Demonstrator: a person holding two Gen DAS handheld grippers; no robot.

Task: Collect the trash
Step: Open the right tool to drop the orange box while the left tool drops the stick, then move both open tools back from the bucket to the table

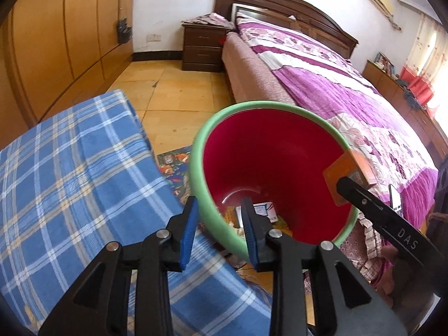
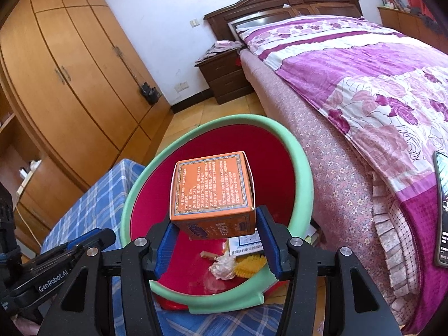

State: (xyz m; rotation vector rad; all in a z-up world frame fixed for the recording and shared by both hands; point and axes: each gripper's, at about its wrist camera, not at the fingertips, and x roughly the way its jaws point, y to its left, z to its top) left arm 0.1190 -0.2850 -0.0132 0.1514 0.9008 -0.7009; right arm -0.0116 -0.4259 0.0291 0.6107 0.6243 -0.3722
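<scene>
A red bin with a green foam rim (image 1: pixel 196 145) (image 2: pixel 302 162) is tilted beside the bed. My left gripper (image 1: pixel 219 232) is shut on the bin's near rim, one finger outside, one inside. My right gripper (image 2: pixel 215 240) is shut on an orange cardboard box (image 2: pixel 212 187) and holds it over the bin's mouth. The box (image 1: pixel 344 170) and the right gripper (image 1: pixel 343 184) also show in the left wrist view at the bin's right rim. Crumpled paper (image 2: pixel 222 266), a yellow item (image 2: pixel 250 264) and a white-blue packet (image 1: pixel 264 210) lie in the bin's bottom.
A blue plaid cloth (image 1: pixel 70 173) covers a surface at left. A bed with a purple floral quilt (image 1: pixel 350 89) fills the right. A phone (image 2: pixel 442 212) lies on the bed edge. A wooden wardrobe (image 2: pixel 70 84) and a nightstand (image 1: pixel 203 47) stand behind, with yellow tile floor between.
</scene>
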